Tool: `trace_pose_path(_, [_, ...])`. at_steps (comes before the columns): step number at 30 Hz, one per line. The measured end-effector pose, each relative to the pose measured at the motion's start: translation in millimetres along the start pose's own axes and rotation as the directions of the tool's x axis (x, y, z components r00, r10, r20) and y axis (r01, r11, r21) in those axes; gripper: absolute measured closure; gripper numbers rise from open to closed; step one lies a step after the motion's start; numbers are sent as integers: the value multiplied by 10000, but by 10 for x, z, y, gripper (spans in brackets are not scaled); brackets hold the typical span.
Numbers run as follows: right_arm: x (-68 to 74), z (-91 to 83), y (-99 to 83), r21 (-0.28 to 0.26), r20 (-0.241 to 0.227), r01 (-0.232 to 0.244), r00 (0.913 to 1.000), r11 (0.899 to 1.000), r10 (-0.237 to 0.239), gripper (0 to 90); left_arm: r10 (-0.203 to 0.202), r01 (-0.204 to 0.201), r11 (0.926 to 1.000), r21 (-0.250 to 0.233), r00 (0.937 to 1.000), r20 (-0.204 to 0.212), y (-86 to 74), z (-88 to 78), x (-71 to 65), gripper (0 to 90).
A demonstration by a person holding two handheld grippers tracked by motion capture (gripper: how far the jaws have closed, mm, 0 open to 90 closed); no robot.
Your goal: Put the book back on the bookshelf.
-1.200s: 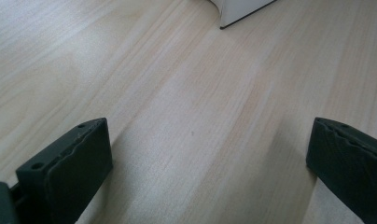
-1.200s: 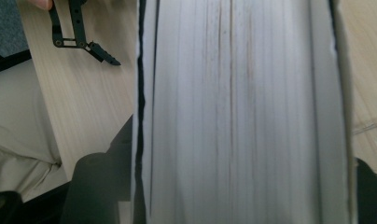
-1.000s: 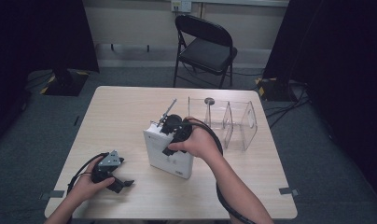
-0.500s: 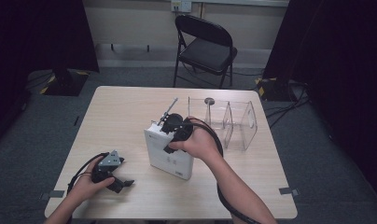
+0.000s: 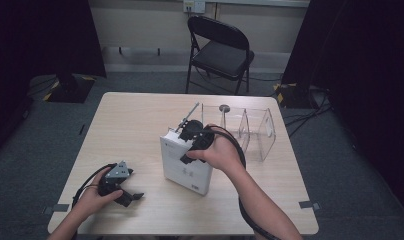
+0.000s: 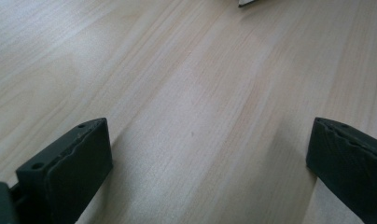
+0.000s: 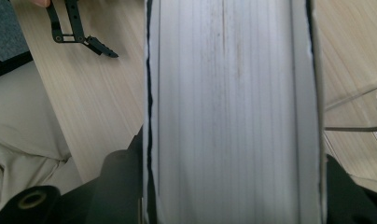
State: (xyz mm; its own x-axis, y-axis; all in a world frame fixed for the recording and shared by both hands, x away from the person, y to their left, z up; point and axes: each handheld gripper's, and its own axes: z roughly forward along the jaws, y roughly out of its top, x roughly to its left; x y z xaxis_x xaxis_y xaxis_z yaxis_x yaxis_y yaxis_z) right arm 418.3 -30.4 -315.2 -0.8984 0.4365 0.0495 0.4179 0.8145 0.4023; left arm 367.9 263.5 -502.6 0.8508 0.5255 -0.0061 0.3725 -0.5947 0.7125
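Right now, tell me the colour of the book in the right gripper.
White book, best seen in the high view.

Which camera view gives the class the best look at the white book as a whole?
The high view: the white book stands upright on the table, whole, with the right hand-held gripper clamped on its top. The right gripper view shows its page edges close up; the left gripper view shows what may be its corner.

Light wooden table (image 5: 140,120), clear plastic divided organiser (image 5: 255,127) at its far right — black folding chair (image 5: 220,50) behind

Matt white paper book (image 5: 186,167) on pale smooth wood-grain table (image 5: 140,120).
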Motion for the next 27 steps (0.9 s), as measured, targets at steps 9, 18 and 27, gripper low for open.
trace_pose_path(9, [-33,-57,-60,128,-19,-99,9999,9999,100,521,2,-2,10000,-2,10000,-3,0,0,0,0])
trace_pose_path(18, [-79,-137,-144,32,-68,-338,9994,9994,338,521,4,-4,10000,2,10000,-3,0,0,0,0])
trace_pose_path(27, [-107,-210,-237,110,-19,-528,9986,9985,529,522,4,-4,10000,-2,10000,-5,0,0,0,0])
